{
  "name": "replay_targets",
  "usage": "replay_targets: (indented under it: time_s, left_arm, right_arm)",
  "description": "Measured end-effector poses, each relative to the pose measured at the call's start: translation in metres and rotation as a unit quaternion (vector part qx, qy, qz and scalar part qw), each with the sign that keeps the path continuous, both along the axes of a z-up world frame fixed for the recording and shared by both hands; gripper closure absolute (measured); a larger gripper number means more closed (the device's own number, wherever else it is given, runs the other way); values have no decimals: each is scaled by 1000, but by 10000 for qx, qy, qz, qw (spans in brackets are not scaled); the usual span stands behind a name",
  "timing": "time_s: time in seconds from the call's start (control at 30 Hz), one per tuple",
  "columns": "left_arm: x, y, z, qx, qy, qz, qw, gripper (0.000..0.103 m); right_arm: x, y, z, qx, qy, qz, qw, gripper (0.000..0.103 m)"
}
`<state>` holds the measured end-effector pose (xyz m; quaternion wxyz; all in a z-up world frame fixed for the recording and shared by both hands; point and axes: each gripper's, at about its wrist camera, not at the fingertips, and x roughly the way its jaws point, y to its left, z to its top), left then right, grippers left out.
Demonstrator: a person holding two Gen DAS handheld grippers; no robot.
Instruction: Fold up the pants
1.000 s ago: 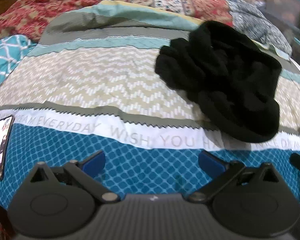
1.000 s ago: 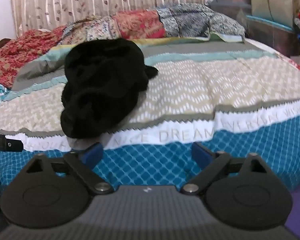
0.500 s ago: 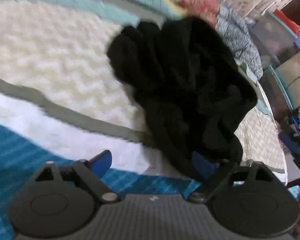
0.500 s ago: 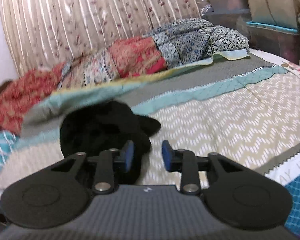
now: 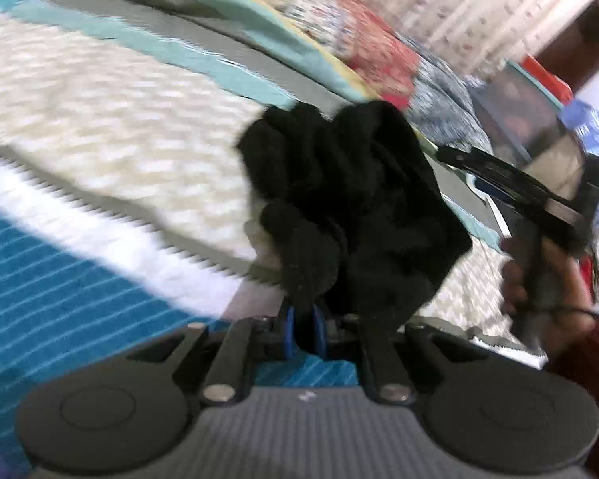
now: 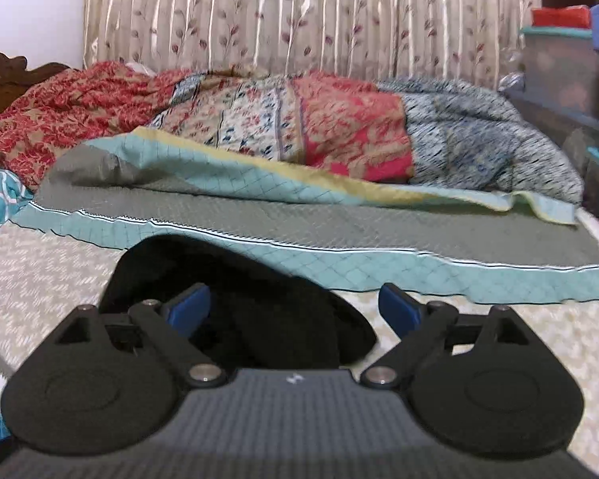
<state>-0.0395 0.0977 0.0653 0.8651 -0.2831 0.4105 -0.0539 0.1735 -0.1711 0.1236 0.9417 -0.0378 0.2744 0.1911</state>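
Note:
The black pants [image 5: 351, 199] lie crumpled in a heap on the patterned bedspread [image 5: 100, 127]. My left gripper [image 5: 302, 331] is shut on a fold at the near edge of the pants. In the right wrist view the pants [image 6: 259, 299] lie right under my right gripper [image 6: 295, 303], which is open with its blue fingers spread over the far part of the heap. The right gripper, held in a hand, also shows at the right of the left wrist view [image 5: 531, 195].
A rumpled red, floral and blue-grey quilt [image 6: 299, 119] lies along the far side of the bed, before a striped curtain [image 6: 299, 12]. Storage boxes [image 6: 567, 68] stand at the right. A wooden headboard [image 6: 4, 64] shows at the far left.
My left gripper has closed on the near edge of the pants. My right gripper has opened wide and moved closer over the far part of the heap.

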Motion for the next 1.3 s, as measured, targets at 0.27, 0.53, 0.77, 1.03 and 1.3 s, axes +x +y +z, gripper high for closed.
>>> replay_targets:
  time_s: [0.27, 0.53, 0.77, 1.03, 1.3]
  left_arm:
    - [-42, 39, 17, -10, 14, 526, 9986, 93]
    - [-25, 33, 24, -39, -46, 391, 9992, 93]
    - [-37, 36, 18, -10, 20, 425, 9991, 93]
    - [-33, -16, 4, 235, -87, -575, 9980, 91]
    - [-22, 17, 18, 226, -356, -51, 9991, 39]
  right_arm:
    - [23, 54, -21, -24, 1118, 802, 9905, 42]
    - [-17, 63, -3, -171, 634, 1356, 9886, 41]
    - [4, -21, 36, 1481, 539, -398, 9867, 89]
    - [-69, -233, 27, 2585, 49, -3017, 9177, 91]
    - [-147, -280, -14, 872, 155, -4143, 9058, 37]
